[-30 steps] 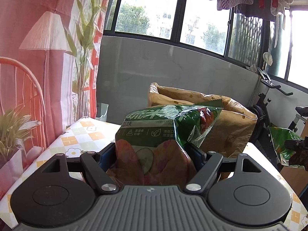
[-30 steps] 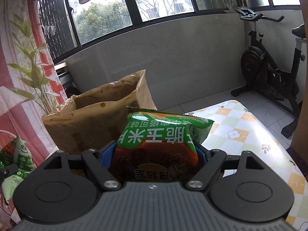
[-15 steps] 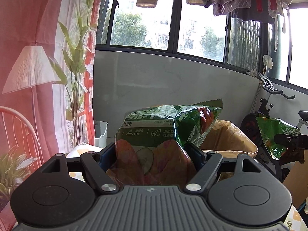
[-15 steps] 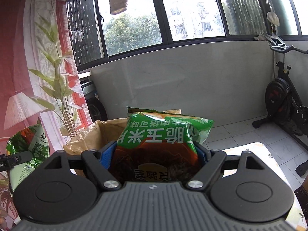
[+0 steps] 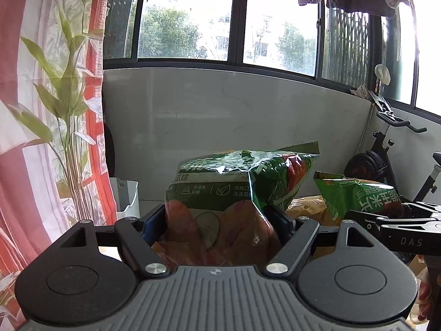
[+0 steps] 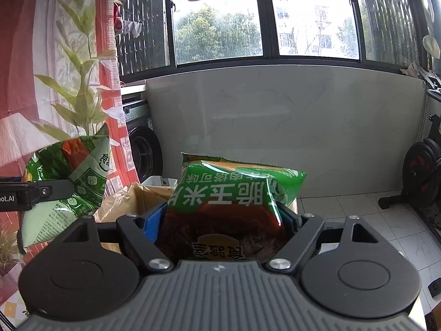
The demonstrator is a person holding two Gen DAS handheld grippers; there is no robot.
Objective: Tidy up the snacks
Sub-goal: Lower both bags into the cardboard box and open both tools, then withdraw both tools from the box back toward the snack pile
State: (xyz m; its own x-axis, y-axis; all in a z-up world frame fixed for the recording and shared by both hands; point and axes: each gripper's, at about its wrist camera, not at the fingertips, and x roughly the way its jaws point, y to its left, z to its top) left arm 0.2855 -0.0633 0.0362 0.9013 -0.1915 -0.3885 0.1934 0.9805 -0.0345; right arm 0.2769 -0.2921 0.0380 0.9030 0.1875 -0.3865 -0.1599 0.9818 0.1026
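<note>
My left gripper point(image 5: 220, 220) is shut on a green cucumber-flavour chip bag point(image 5: 237, 190), held up in the air. My right gripper point(image 6: 223, 218) is shut on a green and dark red corn-chip bag point(image 6: 231, 207), also lifted. Each wrist view catches the other hand's load: the corn-chip bag point(image 5: 358, 195) at the right of the left wrist view, the cucumber bag point(image 6: 66, 182) at the left of the right wrist view. A brown paper bag point(image 6: 132, 201) stands open just below and behind both snack bags; only its rim point(image 5: 306, 204) shows.
A checked tablecloth point(image 6: 11, 309) peeks out at the lower left. A white bin point(image 5: 125, 195) stands by the grey wall. An exercise bike point(image 5: 386, 149) is at the right, a washing machine point(image 6: 140, 149) and a red curtain point(image 5: 24, 165) at the left.
Both grippers rose and moved forward with their bags and came closer together. The paper bag dropped low in both views and the table slid almost out of sight.
</note>
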